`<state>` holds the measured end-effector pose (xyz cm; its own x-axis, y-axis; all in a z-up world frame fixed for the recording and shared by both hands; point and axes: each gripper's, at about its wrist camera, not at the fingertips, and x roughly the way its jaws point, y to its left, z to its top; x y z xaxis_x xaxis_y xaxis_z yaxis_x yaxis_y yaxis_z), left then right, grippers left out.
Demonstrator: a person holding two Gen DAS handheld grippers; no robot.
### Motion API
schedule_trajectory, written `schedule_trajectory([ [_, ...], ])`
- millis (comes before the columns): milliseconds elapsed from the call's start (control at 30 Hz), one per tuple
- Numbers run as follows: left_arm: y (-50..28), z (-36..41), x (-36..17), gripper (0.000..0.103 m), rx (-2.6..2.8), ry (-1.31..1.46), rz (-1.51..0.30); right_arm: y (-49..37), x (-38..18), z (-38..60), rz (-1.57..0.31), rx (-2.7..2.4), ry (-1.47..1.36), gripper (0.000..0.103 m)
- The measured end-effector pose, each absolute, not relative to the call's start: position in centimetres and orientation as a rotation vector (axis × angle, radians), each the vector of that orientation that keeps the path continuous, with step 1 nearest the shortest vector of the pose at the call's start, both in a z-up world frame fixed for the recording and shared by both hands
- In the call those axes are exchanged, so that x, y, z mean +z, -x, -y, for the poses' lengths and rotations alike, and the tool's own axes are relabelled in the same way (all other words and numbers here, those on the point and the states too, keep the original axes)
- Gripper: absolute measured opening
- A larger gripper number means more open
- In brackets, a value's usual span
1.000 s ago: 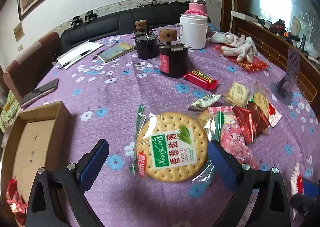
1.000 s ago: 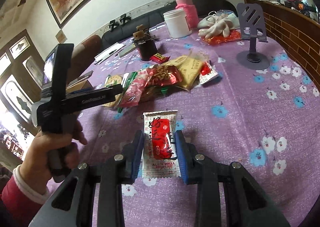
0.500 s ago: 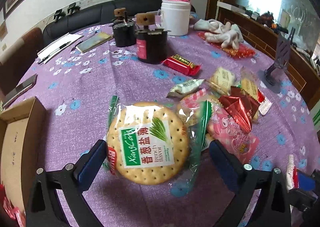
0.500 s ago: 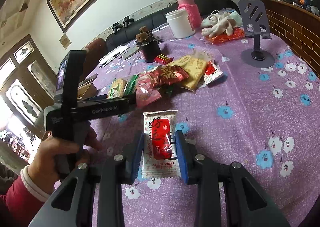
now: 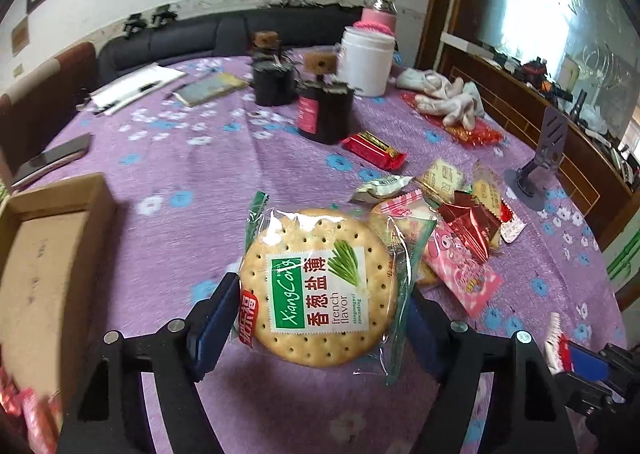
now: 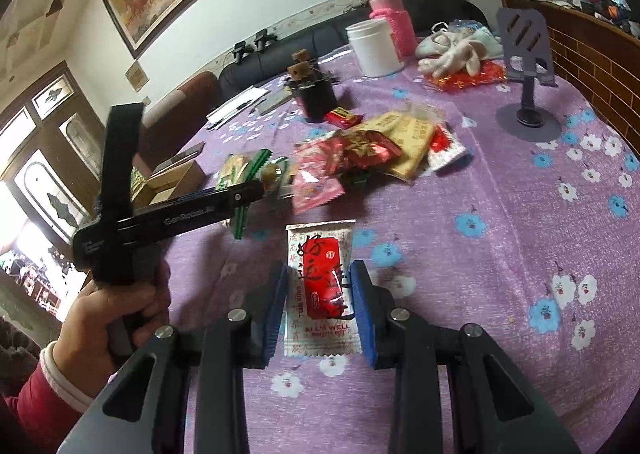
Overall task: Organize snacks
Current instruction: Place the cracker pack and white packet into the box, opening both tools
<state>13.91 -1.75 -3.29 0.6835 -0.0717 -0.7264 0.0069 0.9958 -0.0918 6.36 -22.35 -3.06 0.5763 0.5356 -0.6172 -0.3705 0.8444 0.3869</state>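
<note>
My left gripper (image 5: 320, 306) is shut on a round cracker pack (image 5: 320, 286) with a green label and holds it above the purple tablecloth. My right gripper (image 6: 320, 294) is shut on a white and red snack packet (image 6: 322, 286). A pile of loose snacks (image 5: 456, 221) lies on the cloth to the right in the left wrist view; it also shows in the right wrist view (image 6: 352, 157). An open cardboard box (image 5: 44, 254) sits at the left. In the right wrist view the left gripper's body (image 6: 180, 217) is held at the left.
Two dark jars (image 5: 324, 109), a white container (image 5: 366, 61), a pink flask (image 6: 394, 25), gloves (image 5: 444, 93) and a phone stand (image 6: 528, 93) stand on the table. A red bar (image 5: 374, 149), a phone (image 5: 52, 161) and papers (image 5: 136, 87) lie farther back.
My left gripper's fingers have closed from wide open onto the cracker pack and lifted it off the cloth. My right gripper has kept hold of its packet.
</note>
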Motion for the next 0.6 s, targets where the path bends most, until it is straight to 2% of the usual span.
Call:
schedule_trajectory([
  [600, -1.2, -8.4, 4.2, 0.08, 0.205, 0.14, -0.608, -5.3, -0.3, 11.9, -0.774, 0.744, -0.139, 0.031],
])
